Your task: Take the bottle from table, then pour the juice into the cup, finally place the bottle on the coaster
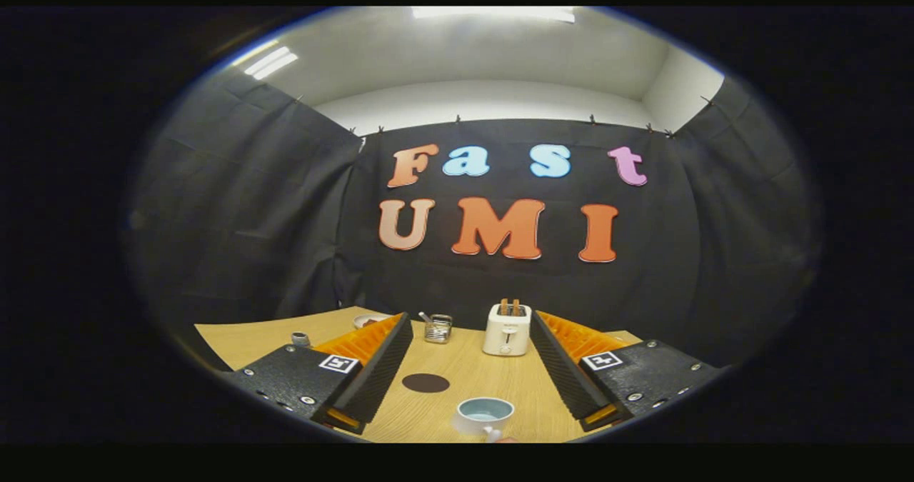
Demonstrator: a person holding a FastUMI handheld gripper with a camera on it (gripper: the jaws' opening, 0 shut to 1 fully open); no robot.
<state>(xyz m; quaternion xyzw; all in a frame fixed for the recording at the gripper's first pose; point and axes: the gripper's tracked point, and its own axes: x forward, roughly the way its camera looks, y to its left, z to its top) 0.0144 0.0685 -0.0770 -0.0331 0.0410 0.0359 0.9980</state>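
The claw (471,328) is spread wide with nothing between its fingers (378,368), held above the table (457,368). The bottle cannot be made out; a small grey object (300,339) stands left of the left finger, too small to tell. The cup (484,415) sits between the fingers, close in. The coaster (425,383) lies just beside it, nearer the left finger. Beyond stand a toaster (507,329), a wire basket (438,328) and a dish (370,320).

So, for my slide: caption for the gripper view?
Open fingers frame a cup, coaster and toaster on the table.
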